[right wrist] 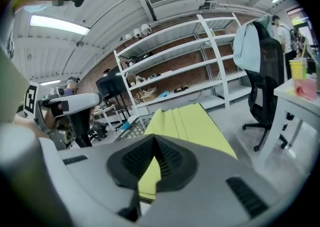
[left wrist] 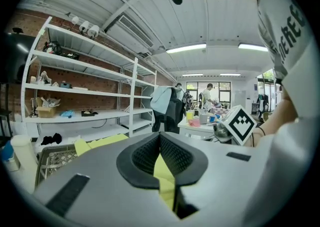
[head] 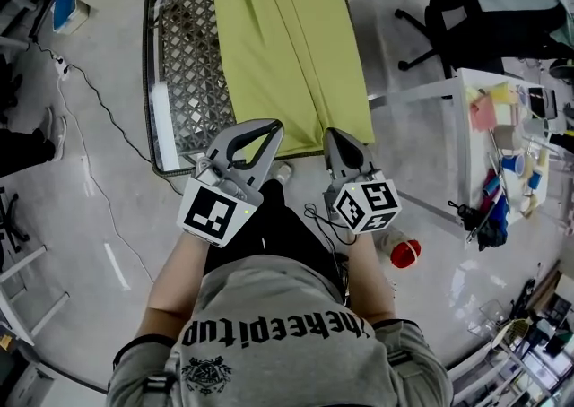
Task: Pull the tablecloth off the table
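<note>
A yellow-green tablecloth [head: 287, 47] lies in long folds over the right part of a metal lattice table [head: 186, 60]; the left part of the lattice is bare. My left gripper [head: 272, 130] is at the cloth's near edge, shut on it. In the left gripper view a strip of tablecloth [left wrist: 165, 178] is pinched between the black pads of the left gripper [left wrist: 161, 153]. My right gripper [head: 334, 136] holds the near right corner. In the right gripper view the tablecloth [right wrist: 192, 121] runs from the table into the shut jaws of the right gripper [right wrist: 154, 160].
A white side table [head: 466, 127] with cups and small items stands at the right, a black office chair [head: 471, 11] behind it. A red object [head: 405, 253] and a cable [head: 99, 109] lie on the floor. White shelving [left wrist: 85, 86] lines the brick wall.
</note>
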### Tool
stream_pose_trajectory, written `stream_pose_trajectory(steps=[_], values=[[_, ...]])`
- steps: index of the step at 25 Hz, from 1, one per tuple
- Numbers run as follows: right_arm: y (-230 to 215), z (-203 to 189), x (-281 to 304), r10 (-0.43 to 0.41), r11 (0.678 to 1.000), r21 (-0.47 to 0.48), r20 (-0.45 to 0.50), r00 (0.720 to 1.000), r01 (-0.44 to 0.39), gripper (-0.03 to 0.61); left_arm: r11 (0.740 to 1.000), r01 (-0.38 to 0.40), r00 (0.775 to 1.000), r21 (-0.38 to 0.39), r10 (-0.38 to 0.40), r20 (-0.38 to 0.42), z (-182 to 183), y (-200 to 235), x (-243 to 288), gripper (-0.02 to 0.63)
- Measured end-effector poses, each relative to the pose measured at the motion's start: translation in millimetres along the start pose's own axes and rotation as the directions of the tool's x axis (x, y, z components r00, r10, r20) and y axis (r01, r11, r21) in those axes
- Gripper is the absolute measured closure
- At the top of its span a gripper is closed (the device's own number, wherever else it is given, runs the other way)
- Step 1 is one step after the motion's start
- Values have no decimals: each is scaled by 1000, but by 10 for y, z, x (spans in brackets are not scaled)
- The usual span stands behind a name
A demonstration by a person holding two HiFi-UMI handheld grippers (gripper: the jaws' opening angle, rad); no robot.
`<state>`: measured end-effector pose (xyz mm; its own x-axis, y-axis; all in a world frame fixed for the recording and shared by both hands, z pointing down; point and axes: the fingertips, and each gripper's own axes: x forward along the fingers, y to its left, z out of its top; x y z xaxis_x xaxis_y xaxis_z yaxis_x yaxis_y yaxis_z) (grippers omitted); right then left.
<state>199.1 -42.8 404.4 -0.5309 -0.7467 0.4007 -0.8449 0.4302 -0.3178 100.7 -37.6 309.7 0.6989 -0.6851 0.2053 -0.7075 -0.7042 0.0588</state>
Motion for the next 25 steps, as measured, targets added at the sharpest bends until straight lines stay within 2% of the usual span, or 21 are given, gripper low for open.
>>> stream_pose_trajectory(steps=[7, 12, 15, 19, 25], values=[[319, 117, -219, -13, 999, -32, 53, 998, 15, 568, 1000, -3, 1000, -19, 4, 25, 27, -131, -354, 598], [451, 167, -468, -53, 996, -61, 86, 995, 59, 568, 1000, 2, 999, -2, -2, 51, 34, -266, -630, 598], [509, 191, -606, -73, 994, -76, 106, 992, 82, 568, 1000, 4, 998, -23, -2, 66, 37, -346, -742, 598], [529, 208, -784, -95, 989, -98, 129, 987, 108, 568, 1000, 18, 996, -26, -16, 91, 48, -482, -813, 598], [360, 264, -881, -120, 984, -117, 135, 984, 136, 568, 999, 31, 996, -21, -29, 88, 105, -575, -708, 598]])
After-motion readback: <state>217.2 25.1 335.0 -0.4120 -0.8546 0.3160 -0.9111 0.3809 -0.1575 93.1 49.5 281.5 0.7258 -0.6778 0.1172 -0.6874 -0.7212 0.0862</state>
